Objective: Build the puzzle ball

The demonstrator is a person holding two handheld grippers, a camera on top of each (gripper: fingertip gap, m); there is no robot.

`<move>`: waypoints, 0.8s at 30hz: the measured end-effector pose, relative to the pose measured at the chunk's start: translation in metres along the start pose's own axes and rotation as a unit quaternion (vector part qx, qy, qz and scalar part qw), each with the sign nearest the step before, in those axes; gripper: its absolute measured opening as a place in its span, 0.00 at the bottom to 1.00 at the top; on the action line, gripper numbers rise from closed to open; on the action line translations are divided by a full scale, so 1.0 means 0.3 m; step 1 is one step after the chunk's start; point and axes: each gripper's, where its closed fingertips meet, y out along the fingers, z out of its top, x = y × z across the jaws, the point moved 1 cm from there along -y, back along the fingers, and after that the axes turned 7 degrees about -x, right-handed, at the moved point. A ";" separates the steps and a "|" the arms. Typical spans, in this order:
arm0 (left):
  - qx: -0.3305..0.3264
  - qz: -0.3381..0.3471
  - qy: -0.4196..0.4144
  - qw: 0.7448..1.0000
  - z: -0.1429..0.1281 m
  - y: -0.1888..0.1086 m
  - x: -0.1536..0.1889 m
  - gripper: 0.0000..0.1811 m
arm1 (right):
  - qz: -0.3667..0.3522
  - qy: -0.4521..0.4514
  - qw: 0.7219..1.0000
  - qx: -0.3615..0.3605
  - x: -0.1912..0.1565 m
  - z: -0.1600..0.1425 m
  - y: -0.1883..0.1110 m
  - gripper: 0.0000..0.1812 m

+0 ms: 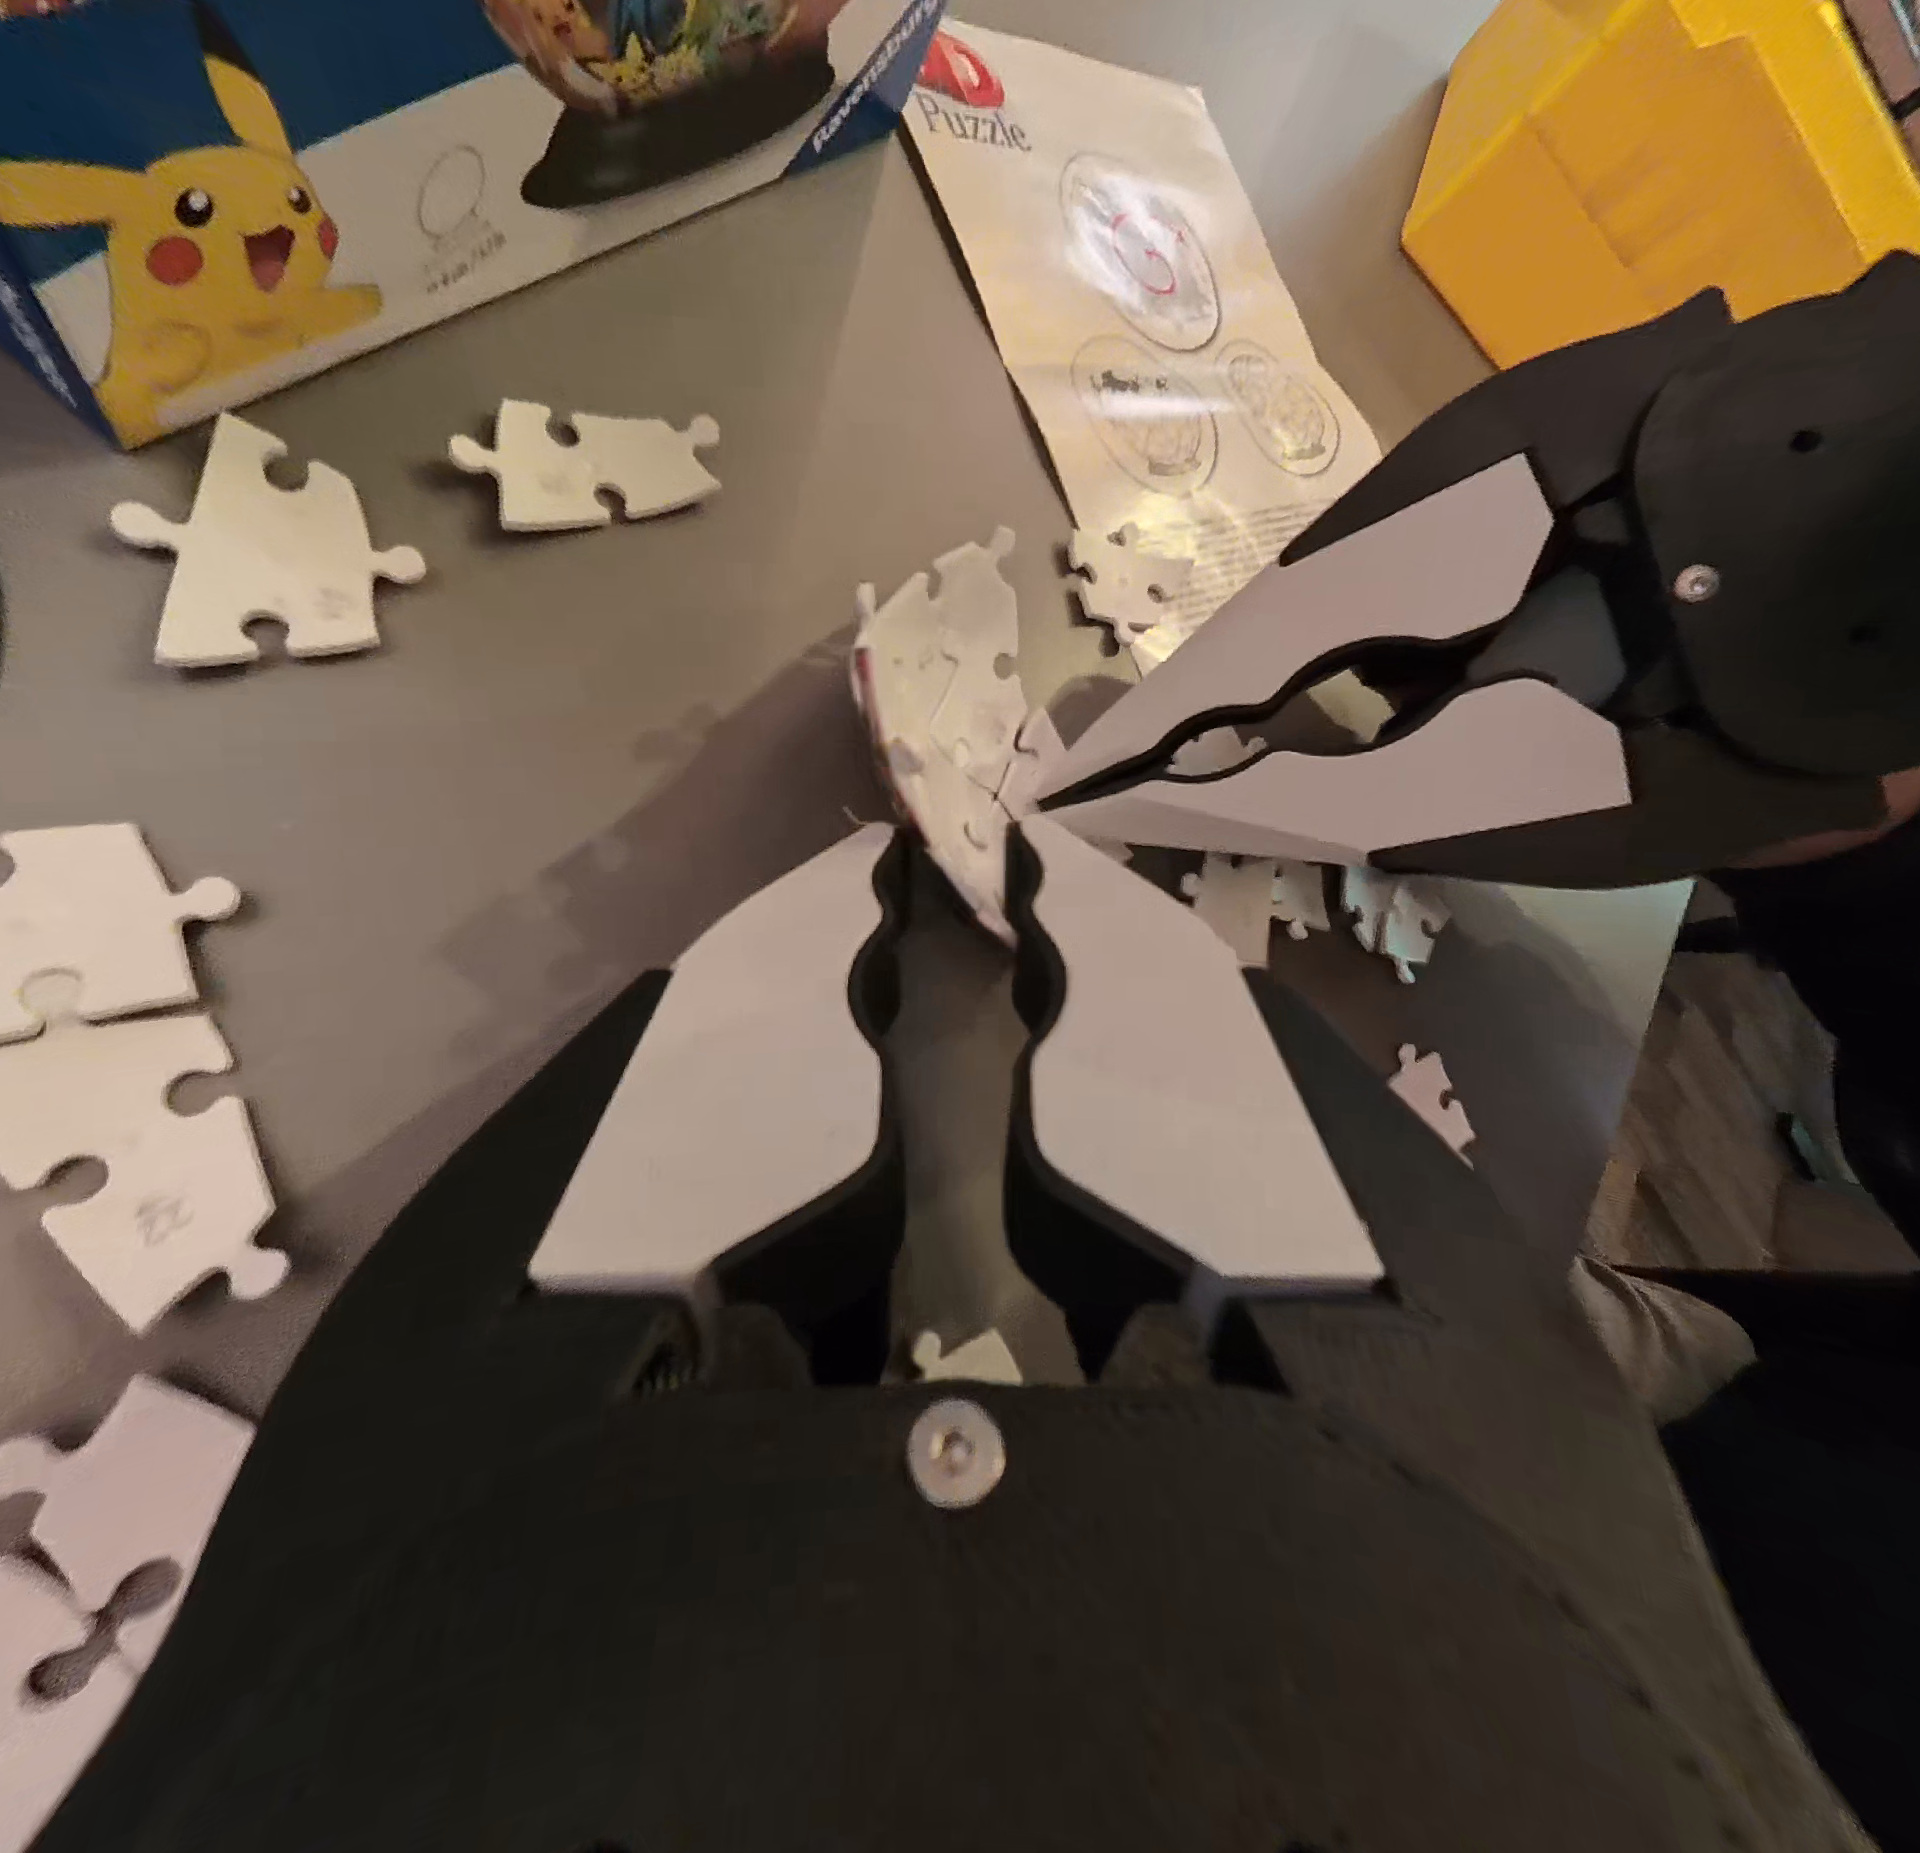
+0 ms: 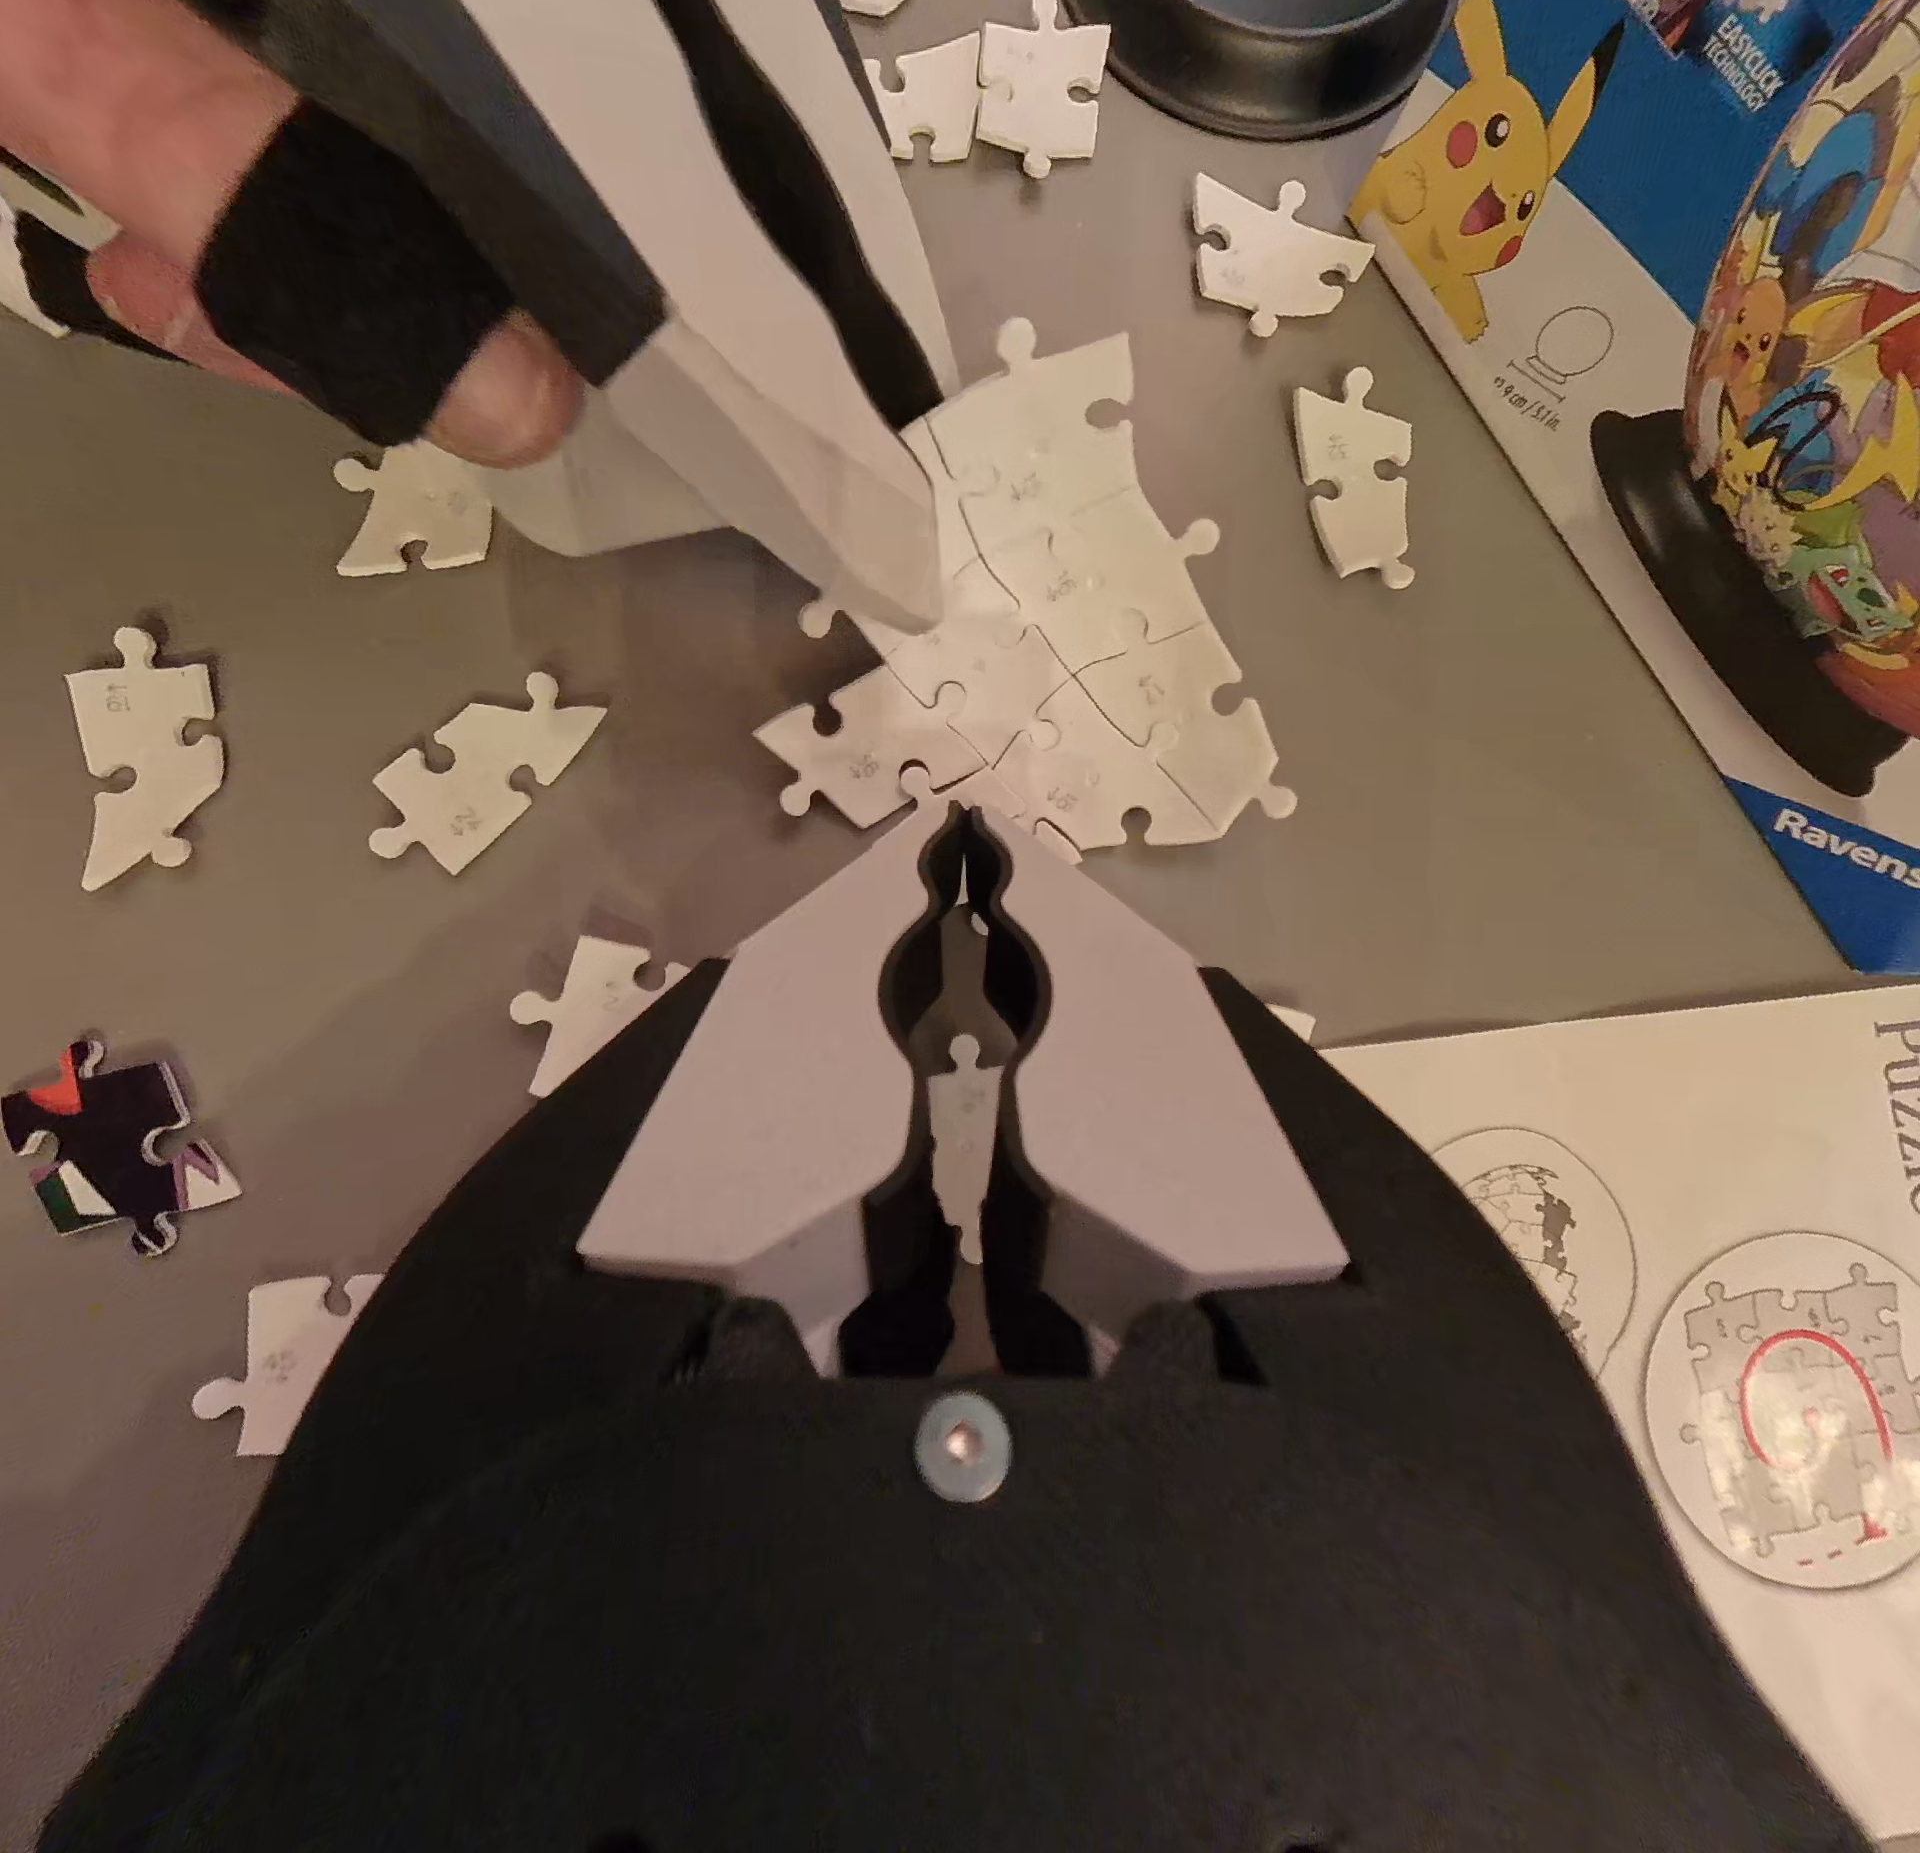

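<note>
Grey table (image 1: pixel 644 764) across both views; blue puzzle box (image 1: pixel 312 172) at the upper left of the left wrist view, the same box along the right edge of the right wrist view; yellow box (image 1: pixel 1662 141) at the upper right of the left wrist view; instruction sheet (image 1: pixel 1164 328) lying flat, right of centre at the top there, and in the lower right corner of the right wrist view; dark round stand (image 2: pixel 1257 27) at the top centre of the right wrist view.

Left gripper (image 1: pixel 956 858) filling the lower middle of its own view, jaws clamped on the lower edge of the joined puzzle section (image 1: pixel 961 702), which stands tilted up off the table at centre frame; right gripper (image 2: pixel 966 827) filling the lower middle of its own view, jaws together at the tips, pinched on the near edge of that same section; in the left wrist view, reaching in from the right edge to meet the section beside the left gripper's tips.

Joined section at centre of the right wrist view, white backs facing the camera, several pieces interlocked; hand (image 2: pixel 156 172) with a black finger strap at the upper left there.

Loose white pieces (image 1: pixel 270 546) scattered face down at the left of the left wrist view; one coloured piece (image 2: pixel 114 1143) face up at the left edge of the right wrist view.
</note>
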 end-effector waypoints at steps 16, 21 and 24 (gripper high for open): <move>0.040 0.080 0.020 0.996 -0.021 -0.006 -0.009 0.04 | -0.006 0.106 0.994 0.006 0.003 0.012 0.004 0.00; 0.056 0.095 0.019 0.994 -0.021 -0.011 -0.006 0.03 | -0.007 0.130 0.991 0.012 0.001 0.017 0.006 0.00; 0.060 0.108 0.032 0.992 -0.019 -0.014 -0.001 0.02 | -0.012 0.120 0.993 0.010 -0.007 0.022 0.002 0.00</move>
